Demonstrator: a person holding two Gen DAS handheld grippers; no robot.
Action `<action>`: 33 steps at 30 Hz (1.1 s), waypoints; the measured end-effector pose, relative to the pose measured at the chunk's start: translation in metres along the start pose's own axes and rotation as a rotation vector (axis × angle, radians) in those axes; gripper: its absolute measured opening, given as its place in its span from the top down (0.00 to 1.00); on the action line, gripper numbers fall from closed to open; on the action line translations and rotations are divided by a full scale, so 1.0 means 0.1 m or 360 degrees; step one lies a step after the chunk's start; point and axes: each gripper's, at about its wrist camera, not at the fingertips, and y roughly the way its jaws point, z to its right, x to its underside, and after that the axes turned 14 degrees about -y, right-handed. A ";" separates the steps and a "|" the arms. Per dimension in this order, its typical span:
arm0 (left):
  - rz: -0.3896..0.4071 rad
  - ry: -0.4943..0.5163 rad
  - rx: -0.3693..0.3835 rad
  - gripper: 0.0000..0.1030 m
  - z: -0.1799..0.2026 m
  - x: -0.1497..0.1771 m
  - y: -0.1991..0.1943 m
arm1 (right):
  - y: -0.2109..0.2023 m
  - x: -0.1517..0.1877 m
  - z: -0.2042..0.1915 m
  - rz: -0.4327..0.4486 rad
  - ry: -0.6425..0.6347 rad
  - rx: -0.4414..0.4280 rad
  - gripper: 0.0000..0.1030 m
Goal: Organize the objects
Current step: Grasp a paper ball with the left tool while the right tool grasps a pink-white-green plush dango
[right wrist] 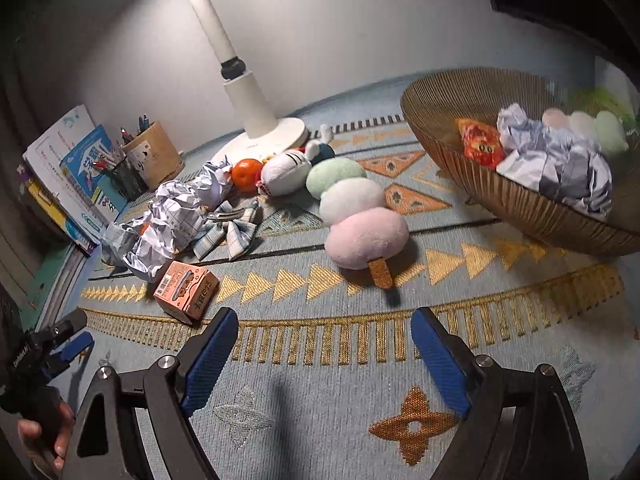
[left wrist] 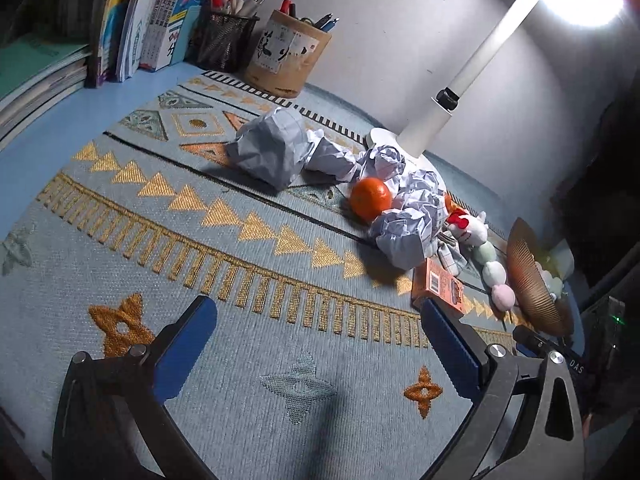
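Crumpled paper balls (left wrist: 272, 150) (right wrist: 168, 224), an orange (left wrist: 370, 197) (right wrist: 246, 174), a small orange carton (left wrist: 438, 285) (right wrist: 186, 290), a white plush (right wrist: 286, 172), a plaid bow (right wrist: 232, 226) and a dango plush (right wrist: 360, 216) (left wrist: 494, 276) lie on the patterned mat (left wrist: 248, 288). A ribbed bowl (right wrist: 520, 204) (left wrist: 532, 280) holds crumpled paper, an orange snack packet (right wrist: 480, 142) and another dango plush. My left gripper (left wrist: 316, 340) is open and empty above the mat, left of the carton. My right gripper (right wrist: 324, 344) is open and empty, in front of the dango plush.
A white desk lamp (right wrist: 256, 120) (left wrist: 460, 92) stands at the back by the wall. Two pen holders (left wrist: 288, 54) (left wrist: 224, 40) and upright books (left wrist: 148, 16) stand at the back left. A book stack (left wrist: 36, 76) lies at the far left.
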 end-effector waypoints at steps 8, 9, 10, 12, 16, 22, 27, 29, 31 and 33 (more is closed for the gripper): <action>0.0145 0.0161 -0.0268 0.01 0.20 -0.78 0.15 | 0.21 -0.38 -0.14 -0.0072 -0.0190 0.0314 0.15; 0.0117 0.0191 -0.0326 0.01 0.19 -0.84 0.27 | 0.28 -0.40 -0.11 -0.0075 -0.0176 0.0338 0.15; 0.0111 0.0209 -0.0368 0.01 0.18 -0.89 0.37 | 0.34 -0.41 -0.07 -0.0073 -0.0145 0.0327 0.15; 0.0113 0.0250 -0.0405 0.01 0.17 -0.95 0.53 | 0.45 -0.45 0.01 -0.0071 -0.0074 0.0293 0.15; 0.0084 0.0237 -0.0425 0.04 0.18 -1.04 0.79 | 0.57 -0.56 0.01 -0.0045 -0.0100 0.0319 0.26; 0.0024 0.0214 -0.0398 0.50 0.21 -1.03 0.88 | 0.52 -0.55 -0.03 -0.0010 -0.0132 0.0406 0.53; 0.0058 0.0288 -0.0328 0.51 0.34 -0.77 0.46 | 0.26 -0.41 0.00 0.0026 -0.0065 0.0290 0.54; 0.0103 0.0316 -0.0288 0.51 0.37 -0.57 0.18 | 0.02 -0.25 -0.03 0.0069 -0.0049 0.0250 0.54; 0.0102 0.0301 -0.0201 0.51 0.37 -0.31 -0.05 | -0.23 -0.03 -0.05 0.0098 -0.0026 0.0240 0.54; 0.0081 0.0286 -0.0130 0.51 0.39 -0.04 -0.14 | -0.41 0.19 -0.05 0.0094 0.0003 0.0238 0.54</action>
